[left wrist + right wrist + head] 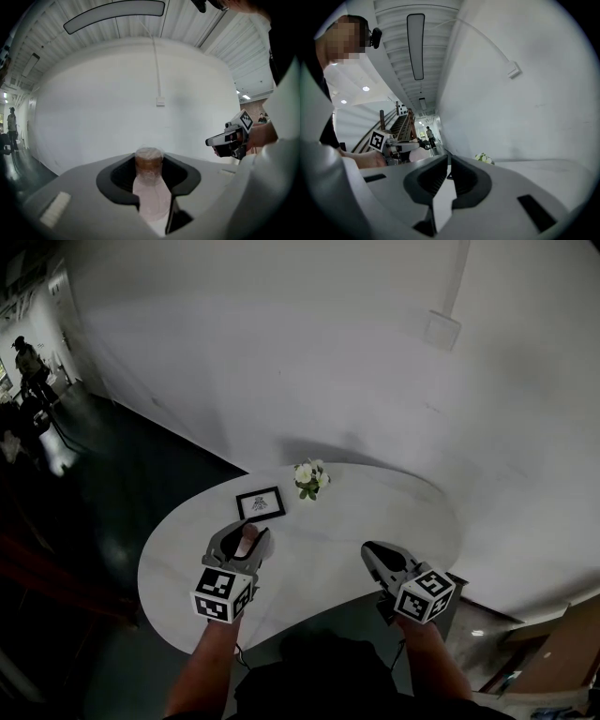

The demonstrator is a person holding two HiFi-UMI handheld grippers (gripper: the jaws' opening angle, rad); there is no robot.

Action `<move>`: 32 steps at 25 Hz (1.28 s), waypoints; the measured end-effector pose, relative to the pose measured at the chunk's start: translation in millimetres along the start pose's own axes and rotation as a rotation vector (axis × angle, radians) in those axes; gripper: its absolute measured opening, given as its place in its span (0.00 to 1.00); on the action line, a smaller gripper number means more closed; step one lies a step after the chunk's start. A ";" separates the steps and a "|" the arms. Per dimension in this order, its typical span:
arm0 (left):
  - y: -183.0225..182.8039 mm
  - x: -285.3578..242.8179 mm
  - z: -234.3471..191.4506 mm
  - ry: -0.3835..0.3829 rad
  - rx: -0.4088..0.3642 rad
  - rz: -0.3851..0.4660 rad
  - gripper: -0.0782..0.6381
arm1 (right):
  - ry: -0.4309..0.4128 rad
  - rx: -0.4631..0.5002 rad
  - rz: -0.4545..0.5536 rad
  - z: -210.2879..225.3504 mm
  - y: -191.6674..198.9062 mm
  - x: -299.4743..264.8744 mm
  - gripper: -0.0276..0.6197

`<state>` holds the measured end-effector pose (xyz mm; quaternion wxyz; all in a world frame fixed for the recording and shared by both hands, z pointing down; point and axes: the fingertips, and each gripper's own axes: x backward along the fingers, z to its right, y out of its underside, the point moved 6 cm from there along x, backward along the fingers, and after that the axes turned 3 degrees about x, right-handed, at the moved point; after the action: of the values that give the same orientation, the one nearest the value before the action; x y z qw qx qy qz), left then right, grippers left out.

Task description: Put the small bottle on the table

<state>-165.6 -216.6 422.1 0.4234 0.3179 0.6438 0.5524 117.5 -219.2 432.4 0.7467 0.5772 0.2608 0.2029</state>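
The small bottle sits clamped between the jaws of the left gripper, lying along them with its cap pointing away from the hand rather than standing upright. It is held above the near left part of the white table, apparently not touching it. The main risk, as I judge it, is letting go in this pose: the bottle would land on its side and could roll across the smooth top toward the edge. The pads also grip a round, slick-looking body, so a tilt to stand it up might let it slip. The bottle looks small and cylindrical, with a pale pinkish translucent body and a brown cap under a clear film. Beyond it stand a small picture frame and a bunch of white flowers, near enough to be knocked by a long reach. The right gripper hovers over the table's near right part, jaws together and empty.
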 end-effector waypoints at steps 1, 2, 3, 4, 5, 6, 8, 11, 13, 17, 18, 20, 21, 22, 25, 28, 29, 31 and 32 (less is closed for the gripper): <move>2.7 -1.4 -4.6 0.005 0.001 -0.003 0.32 | -0.006 0.001 -0.003 -5.1 1.5 -6.1 0.06; 5.4 -3.8 -8.7 0.009 0.006 -0.007 0.32 | -0.011 0.000 -0.009 -9.2 3.7 -11.3 0.06; 8.3 -6.7 -12.0 0.013 0.014 -0.011 0.32 | -0.014 -0.001 -0.016 -11.4 6.3 -15.3 0.06; 11.0 -9.9 -14.4 0.017 0.024 -0.016 0.32 | -0.014 -0.005 -0.024 -11.7 8.8 -18.5 0.06; 13.3 -13.5 -16.2 0.022 0.034 -0.021 0.32 | -0.014 -0.010 -0.031 -10.1 10.7 -21.1 0.06; 15.3 -17.4 -17.7 0.025 0.040 -0.026 0.32 | -0.014 -0.015 -0.037 -7.0 12.0 -23.8 0.06; 18.9 -26.5 -20.2 0.030 0.040 -0.037 0.32 | -0.014 -0.023 -0.048 1.8 15.1 -30.1 0.06; 24.2 -45.4 -21.4 0.034 0.039 -0.052 0.32 | -0.023 -0.027 -0.077 19.5 18.6 -42.1 0.06; 27.7 -59.3 -23.1 0.031 0.046 -0.066 0.32 | -0.041 -0.027 -0.091 29.7 18.7 -52.3 0.06; 36.1 -86.6 -24.3 0.026 0.056 -0.091 0.32 | -0.074 -0.031 -0.116 50.5 23.6 -67.1 0.06; 38.0 -92.9 -24.3 0.024 0.060 -0.096 0.32 | -0.080 -0.037 -0.126 56.6 25.7 -69.7 0.06; 42.4 -104.4 -24.0 0.022 0.067 -0.108 0.32 | -0.088 -0.049 -0.142 68.3 29.3 -74.0 0.06; 45.7 -109.7 -23.8 0.021 0.070 -0.117 0.32 | -0.091 -0.055 -0.147 73.6 30.9 -76.2 0.06; 49.6 -114.6 -23.9 0.021 0.073 -0.127 0.32 | -0.093 -0.062 -0.150 78.2 32.5 -79.0 0.06; 63.1 -128.3 -24.8 0.018 0.090 -0.157 0.32 | -0.111 -0.081 -0.163 86.8 38.8 -89.7 0.06; 77.9 -140.0 -23.9 0.021 0.116 -0.183 0.32 | -0.138 -0.093 -0.188 87.9 48.6 -97.7 0.06; 83.1 -142.5 -23.5 0.022 0.122 -0.191 0.32 | -0.145 -0.096 -0.195 87.1 51.9 -99.4 0.06; 93.2 -146.0 -23.2 0.023 0.130 -0.205 0.32 | -0.155 -0.097 -0.209 84.6 57.8 -101.8 0.06; 98.0 -147.7 -23.3 0.022 0.133 -0.212 0.32 | -0.159 -0.095 -0.215 83.6 60.4 -102.7 0.06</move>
<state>-127.3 -338.1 547.7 0.4503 0.2695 0.7134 0.4643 89.3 -329.2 523.3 0.8089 0.5243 0.2514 0.0873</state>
